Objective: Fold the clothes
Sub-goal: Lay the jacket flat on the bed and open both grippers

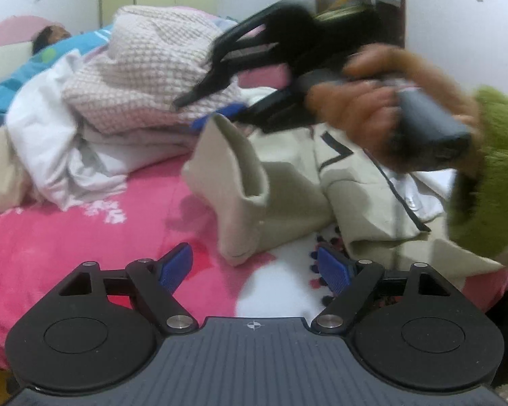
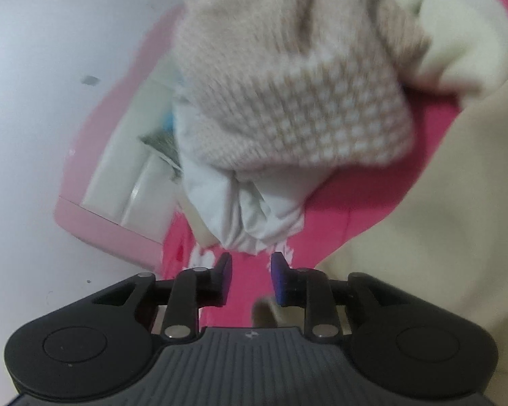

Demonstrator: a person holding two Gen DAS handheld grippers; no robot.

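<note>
Left wrist view: the left gripper [image 1: 254, 267] hangs over a bed covered by a pink bedspread [image 1: 67, 237], its jaws spread wide with nothing between the blue pads [image 1: 174, 265]. Just ahead of them lies a cream garment with dark trim [image 1: 288, 189], crumpled, one folded corner rising toward the camera. Behind it, a pile holds a pink-and-white knitted garment [image 1: 145, 74] lying on top of white cloth [image 1: 50, 142]. At upper right, blurred, a hand [image 1: 372, 101] in a green fuzzy sleeve [image 1: 487, 176] grips the right gripper [image 1: 203, 101] above the cream garment, its fingers directed toward the pile; whether they touch the knit cannot be told through the blur.

Right wrist view: the right gripper [image 2: 250, 277] has its jaws parted by a narrow gap, and they appear to hold nothing. Beyond the tips are the bunched white cloth [image 2: 254, 213] and, above it, the knitted garment [image 2: 304, 101]. The cream garment [image 2: 440, 220] fills the right edge.
</note>
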